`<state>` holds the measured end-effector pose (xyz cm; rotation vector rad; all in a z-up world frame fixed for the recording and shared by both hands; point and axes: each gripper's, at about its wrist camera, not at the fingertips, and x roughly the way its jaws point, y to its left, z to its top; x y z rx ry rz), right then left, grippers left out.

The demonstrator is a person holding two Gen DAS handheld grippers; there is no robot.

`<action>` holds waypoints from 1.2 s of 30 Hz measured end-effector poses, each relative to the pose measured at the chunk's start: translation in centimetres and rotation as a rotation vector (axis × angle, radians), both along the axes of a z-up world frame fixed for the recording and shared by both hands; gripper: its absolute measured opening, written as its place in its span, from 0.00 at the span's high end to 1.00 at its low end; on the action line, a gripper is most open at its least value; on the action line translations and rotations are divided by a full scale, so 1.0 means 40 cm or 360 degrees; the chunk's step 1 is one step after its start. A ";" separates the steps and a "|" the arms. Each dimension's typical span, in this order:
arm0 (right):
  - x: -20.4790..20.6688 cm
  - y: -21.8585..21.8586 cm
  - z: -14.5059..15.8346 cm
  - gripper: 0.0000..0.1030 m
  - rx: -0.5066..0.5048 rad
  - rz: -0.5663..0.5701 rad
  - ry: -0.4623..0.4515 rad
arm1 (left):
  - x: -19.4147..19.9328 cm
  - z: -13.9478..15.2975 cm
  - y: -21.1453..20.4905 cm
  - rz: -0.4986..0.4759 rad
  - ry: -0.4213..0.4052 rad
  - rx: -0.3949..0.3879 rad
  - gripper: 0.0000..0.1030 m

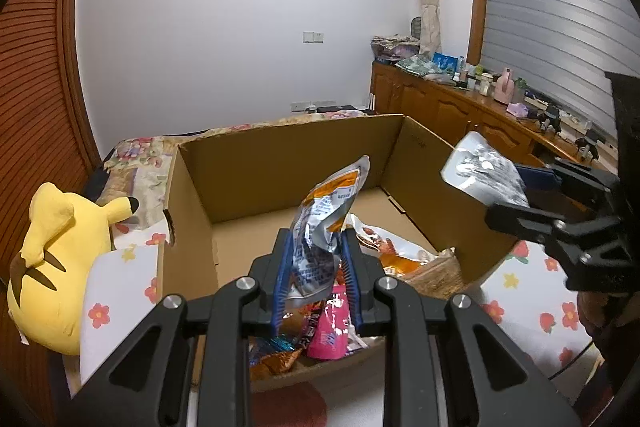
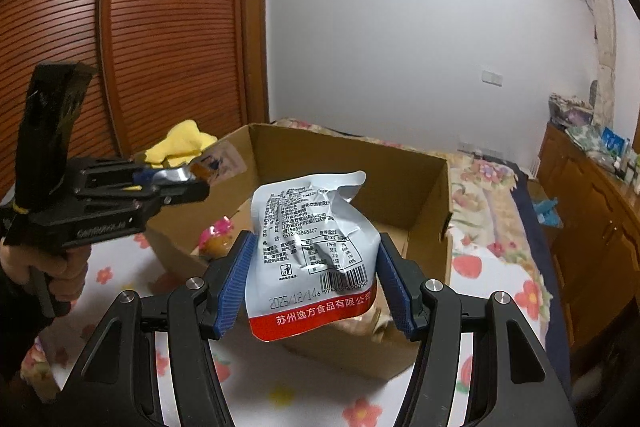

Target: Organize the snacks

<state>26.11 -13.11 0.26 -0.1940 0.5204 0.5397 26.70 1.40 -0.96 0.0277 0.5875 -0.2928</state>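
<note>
left hand-held gripper (image 1: 316, 263) clamped tight, right hand-held gripper (image 2: 316, 279) gripping wider, both angled downward

I see blue ribbed pads on both black tongs: the left tongs (image 1: 316, 267) hold a silver packet (image 1: 324, 227) with orange print, the right tongs (image 2: 316, 283) a white pouch (image 2: 312, 247) with black text and a red band. At nine o'clock of the brown cardboard box (image 1: 280, 163) lies a yellow plush (image 1: 56, 251) with brown stripes. The bed sheet (image 1: 520, 291) is white with red and yellow flowers.
</note>
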 end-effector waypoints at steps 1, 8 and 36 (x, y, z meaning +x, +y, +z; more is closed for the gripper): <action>0.015 0.006 -0.004 0.40 -0.0009 0.0000 0.0006 | 0.008 0.000 0.003 0.0002 0.0004 0.0004 0.78; 0.096 0.035 -0.036 0.40 -0.0067 -0.0014 0.0063 | 0.042 -0.007 0.005 0.0019 0.0021 0.0038 0.78; 0.108 0.000 -0.051 0.35 0.0022 -0.0124 0.0065 | 0.040 -0.013 -0.008 0.0131 -0.0014 0.0089 0.67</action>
